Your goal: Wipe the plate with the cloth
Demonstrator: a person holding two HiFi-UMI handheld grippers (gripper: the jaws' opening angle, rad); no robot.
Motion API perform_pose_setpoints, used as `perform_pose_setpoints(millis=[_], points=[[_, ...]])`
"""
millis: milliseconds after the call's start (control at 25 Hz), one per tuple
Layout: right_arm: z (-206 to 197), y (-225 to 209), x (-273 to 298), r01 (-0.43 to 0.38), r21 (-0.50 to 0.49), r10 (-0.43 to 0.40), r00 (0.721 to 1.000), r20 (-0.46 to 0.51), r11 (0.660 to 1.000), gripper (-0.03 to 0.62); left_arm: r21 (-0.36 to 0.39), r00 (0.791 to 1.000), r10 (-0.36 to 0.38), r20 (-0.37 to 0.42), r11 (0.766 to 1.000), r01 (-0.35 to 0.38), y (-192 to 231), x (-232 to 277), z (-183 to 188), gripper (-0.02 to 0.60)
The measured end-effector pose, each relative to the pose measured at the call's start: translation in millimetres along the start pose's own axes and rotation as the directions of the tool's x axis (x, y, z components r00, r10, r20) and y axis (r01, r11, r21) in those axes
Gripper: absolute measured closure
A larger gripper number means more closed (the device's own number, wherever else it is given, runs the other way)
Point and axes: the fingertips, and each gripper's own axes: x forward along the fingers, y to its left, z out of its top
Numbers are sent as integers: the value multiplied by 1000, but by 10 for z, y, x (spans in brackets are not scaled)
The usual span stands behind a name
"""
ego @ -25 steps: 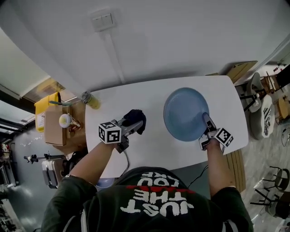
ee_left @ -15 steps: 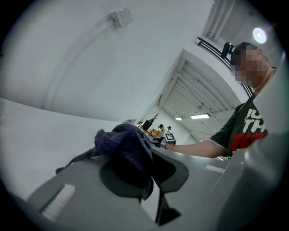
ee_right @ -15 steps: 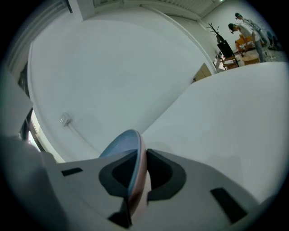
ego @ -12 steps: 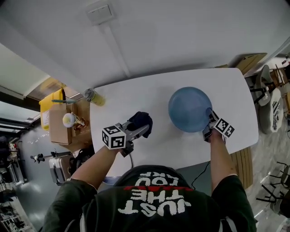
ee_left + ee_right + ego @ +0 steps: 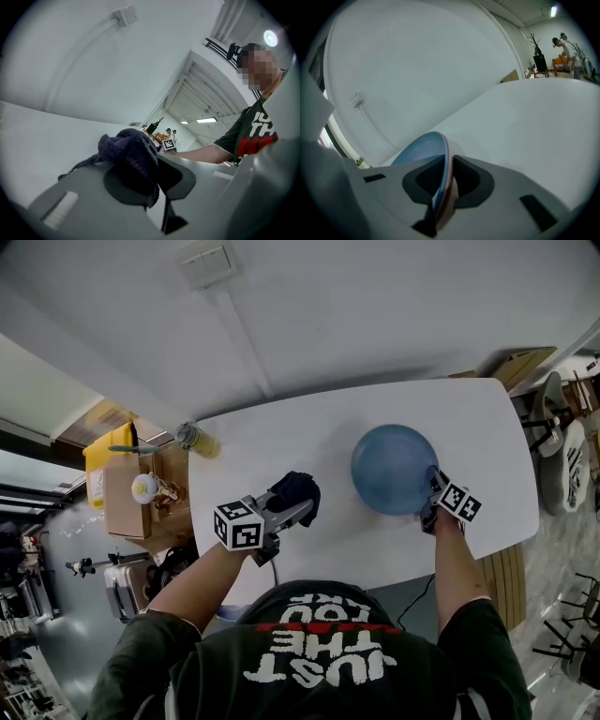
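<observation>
A blue plate (image 5: 394, 468) is over the right half of the white table (image 5: 328, 437), tilted on edge. My right gripper (image 5: 433, 489) is shut on its near rim; in the right gripper view the plate's rim (image 5: 443, 180) runs between the two jaws. A dark knitted cloth (image 5: 296, 489) is held at the table's middle by my left gripper (image 5: 298, 506), which is shut on it. In the left gripper view the cloth (image 5: 133, 157) bunches over the jaws and hides the fingertips.
A yellow-capped bottle (image 5: 194, 439) stands at the table's far left corner. Beside the table on the left sit a cardboard box (image 5: 122, 498) and a yellow bin (image 5: 105, 451). Chairs (image 5: 562, 465) stand off the right end. A person (image 5: 255, 117) shows in the left gripper view.
The plate, held high and large in view a second ago, has come down toward the table with my right gripper. The left gripper with the cloth has barely moved.
</observation>
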Motion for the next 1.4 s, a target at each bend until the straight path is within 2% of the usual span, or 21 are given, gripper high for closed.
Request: perform_pose_setpoints(millis=[80, 160, 240, 360, 440, 520, 600, 720, 880, 960, 1160, 1280, 1400], points=[[-46, -11, 20, 43, -74, -47, 998, -48, 996, 557, 0, 1000, -6, -3, 1000, 6, -10, 6, -4, 532], [-49, 4, 12, 56, -131, -67, 995, -80, 990, 491, 1, 1000, -11, -8, 1000, 11, -20, 14, -1, 532], [29, 18, -53, 60, -156, -73, 994, -78, 986, 430, 3, 1000, -15, -8, 1000, 15, -32, 19, 15, 532], [234, 60, -306, 56, -150, -62, 998, -34, 987, 411, 10, 1000, -19, 4, 1000, 19, -80, 6, 72, 532], [419, 189, -582, 6, -157, -5, 1000, 7, 988, 411, 29, 1000, -21, 17, 999, 21, -157, 0, 148, 532], [644, 431, -920, -88, -211, 98, 994, 39, 974, 411, 61, 999, -18, 40, 998, 15, -277, 15, 272, 532], [837, 704, -1280, -175, -283, 197, 979, 51, 943, 413, 96, 997, -2, 78, 995, -6, -410, 26, 426, 532], [1046, 969, -1783, -227, -387, 273, 960, 67, 894, 413, 120, 986, 24, 165, 992, -44, -649, 14, 642, 532], [1165, 1071, -2216, -229, -477, 307, 947, 90, 848, 443, 148, 968, 62, 245, 984, -100, -932, -3, 808, 532], [1111, 1062, -2331, -230, -490, 312, 945, 93, 841, 492, 155, 959, 99, 265, 977, -144, -1010, -20, 849, 532], [979, 910, -2527, -198, -487, 283, 953, 107, 851, 575, 150, 935, 158, 317, 965, -214, -1199, -66, 905, 532], [922, 833, -2617, -191, -486, 275, 956, 107, 853, 588, 151, 930, 162, 329, 963, -221, -1299, -89, 866, 532], [946, 808, -2671, -215, -461, 300, 946, 119, 861, 589, 149, 930, 161, 330, 964, -220, -1338, -103, 827, 532]])
